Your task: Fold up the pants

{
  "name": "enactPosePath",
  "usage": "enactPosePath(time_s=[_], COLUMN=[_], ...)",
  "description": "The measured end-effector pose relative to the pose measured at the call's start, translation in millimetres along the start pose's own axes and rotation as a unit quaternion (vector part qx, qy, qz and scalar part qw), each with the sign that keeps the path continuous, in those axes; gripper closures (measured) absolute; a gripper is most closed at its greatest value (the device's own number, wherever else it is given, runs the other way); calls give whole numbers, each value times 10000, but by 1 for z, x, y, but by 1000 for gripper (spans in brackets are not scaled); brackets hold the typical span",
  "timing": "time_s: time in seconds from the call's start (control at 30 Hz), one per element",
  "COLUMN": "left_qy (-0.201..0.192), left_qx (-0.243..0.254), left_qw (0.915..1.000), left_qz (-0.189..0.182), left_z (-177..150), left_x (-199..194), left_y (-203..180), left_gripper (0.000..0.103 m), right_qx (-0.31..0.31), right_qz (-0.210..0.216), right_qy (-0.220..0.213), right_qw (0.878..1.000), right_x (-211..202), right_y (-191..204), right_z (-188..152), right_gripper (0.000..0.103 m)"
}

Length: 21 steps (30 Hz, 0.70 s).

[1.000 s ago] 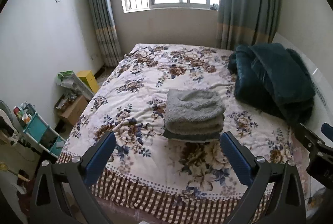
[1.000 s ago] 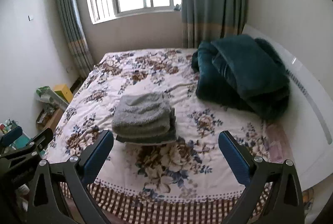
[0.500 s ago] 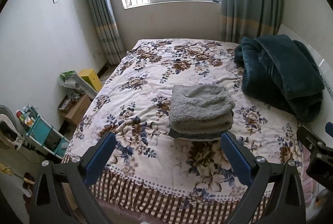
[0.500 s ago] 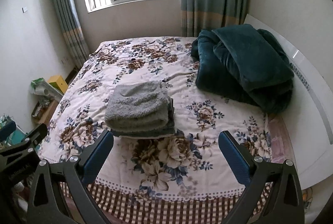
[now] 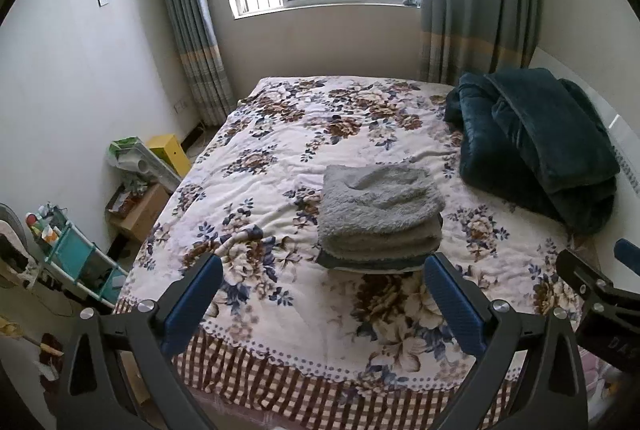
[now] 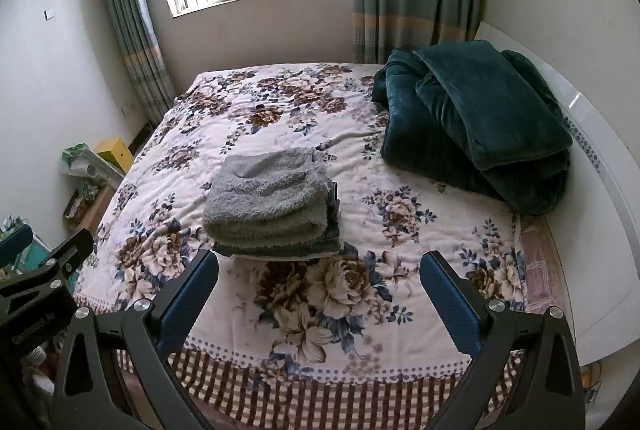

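- Ahead of both claws, near the middle of the floral bed (image 5: 260,166), I see the pants (image 5: 378,220) lying as a thick grey folded stack, with a darker layer showing at the bottom edge.
- My left claw (image 5: 322,300) is released, jaws spread wide with nothing between them; it hangs off the foot of the bed and the stack sits just beyond its right fingertip.
- My right claw (image 6: 318,296) is likewise released and empty; in its view the pants (image 6: 272,208) lie forward and to the left, just past its left fingertip.
- So the stack sits between the two claws, about equally close to each; I cannot call one nearer.
- Its long axis runs across my view, side to side, folded edges facing me.
- I judge the folding looks essentially done.
- Off to the right, well apart from the stack, is a dark green blanket (image 6: 480,126).
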<state>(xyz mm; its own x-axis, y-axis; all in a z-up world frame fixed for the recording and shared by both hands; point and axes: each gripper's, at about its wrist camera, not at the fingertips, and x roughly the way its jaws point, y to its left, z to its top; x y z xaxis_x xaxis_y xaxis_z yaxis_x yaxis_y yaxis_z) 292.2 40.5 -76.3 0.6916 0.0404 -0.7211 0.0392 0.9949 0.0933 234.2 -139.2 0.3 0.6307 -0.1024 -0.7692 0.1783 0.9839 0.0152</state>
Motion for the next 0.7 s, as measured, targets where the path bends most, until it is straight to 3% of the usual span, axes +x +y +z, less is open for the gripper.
enactPosePath(time_s=[0.7], left_qy=[38], left_qx=[42], left_qw=[10000], left_qz=[-14], left_z=[-1], left_x=[0], left_y=[0], left_gripper=[0], right_qx=[-82], right_qz=[22], right_qy=[26], right_qw=[10000], right_x=[2], right_y=[1], right_z=[-10], right_gripper=[1])
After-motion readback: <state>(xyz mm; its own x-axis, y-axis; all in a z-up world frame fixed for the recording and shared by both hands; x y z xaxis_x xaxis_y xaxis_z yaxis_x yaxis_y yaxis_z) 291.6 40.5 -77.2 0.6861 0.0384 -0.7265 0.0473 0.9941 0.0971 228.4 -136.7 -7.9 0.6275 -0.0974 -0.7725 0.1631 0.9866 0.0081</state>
